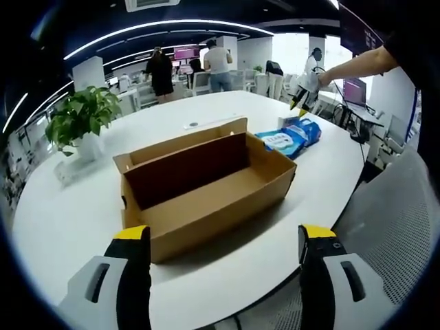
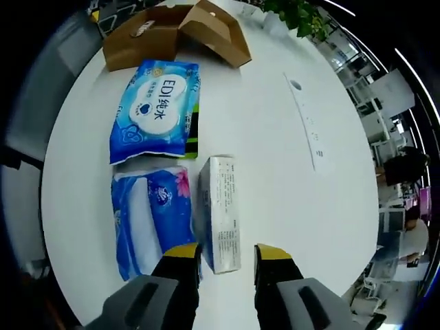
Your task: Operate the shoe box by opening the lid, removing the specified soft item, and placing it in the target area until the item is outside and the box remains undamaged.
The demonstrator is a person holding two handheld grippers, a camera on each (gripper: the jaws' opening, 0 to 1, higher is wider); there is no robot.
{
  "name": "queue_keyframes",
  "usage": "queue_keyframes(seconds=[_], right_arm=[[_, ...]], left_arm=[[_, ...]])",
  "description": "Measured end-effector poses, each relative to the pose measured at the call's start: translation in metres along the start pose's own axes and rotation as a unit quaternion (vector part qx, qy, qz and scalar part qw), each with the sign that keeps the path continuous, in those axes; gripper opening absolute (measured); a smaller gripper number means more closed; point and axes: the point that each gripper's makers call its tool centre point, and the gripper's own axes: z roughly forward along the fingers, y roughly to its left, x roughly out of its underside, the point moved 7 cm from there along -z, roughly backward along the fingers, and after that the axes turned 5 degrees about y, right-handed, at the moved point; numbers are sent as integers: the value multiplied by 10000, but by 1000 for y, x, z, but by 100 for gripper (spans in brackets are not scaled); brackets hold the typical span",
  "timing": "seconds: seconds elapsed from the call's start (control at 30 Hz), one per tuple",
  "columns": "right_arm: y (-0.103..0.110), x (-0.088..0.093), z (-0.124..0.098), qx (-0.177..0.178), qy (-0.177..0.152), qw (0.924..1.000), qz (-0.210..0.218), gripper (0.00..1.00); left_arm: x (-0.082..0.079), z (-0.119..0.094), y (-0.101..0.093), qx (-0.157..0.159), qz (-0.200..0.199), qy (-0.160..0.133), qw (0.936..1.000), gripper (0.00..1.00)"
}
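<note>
In the left gripper view, one brown cardboard shoe box (image 1: 206,196) sits in the centre of the frame on a white oval table (image 1: 62,220), its lid folded back and standing upright along the far side, and the inside that shows looks bare. The left gripper (image 1: 223,240) rises from the bottom edge with its two yellow-tipped jaws spread wide apart, holding nothing, short of the box's near wall. Upper right of the box lie blue soft packs (image 1: 292,137), too crowded there to count. A potted green plant (image 1: 82,117) stands at the left of the frame. At the upper right a person's outstretched arm (image 1: 354,65) reaches over the table's far end. Several people stand in the office at the top.

In the right gripper view, three packaged items lie in the middle of the frame, outside the shoe box (image 2: 172,31), which sits at the top left. They are one blue wet-wipe pack (image 2: 157,110) in the upper part, one blue and white soft tissue pack (image 2: 152,216) below it, and one white rectangular carton (image 2: 221,213) just beside the tissue pack on its right. The right gripper (image 2: 227,258) comes up from the bottom with its two jaws parted, the near end of the carton lying between their tips; whether the tips touch it cannot be told.
</note>
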Motion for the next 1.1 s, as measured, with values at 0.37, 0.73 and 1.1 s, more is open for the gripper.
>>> queue_keyframes(seconds=[0.37,0.73,1.1], right_arm=[[20,-24,-26,214,-461,9949,867,41],[41,-43,-61,495,-934,9810,1625,55],[76,-59,-91,779,-1246,9623,2291,71]], left_arm=[[-5,-2,-3,97,40,-208,9997,93],[-7,-4,-4,179,26,-332,9993,92],[-11,-7,-7,221,70,-446,9987,90]])
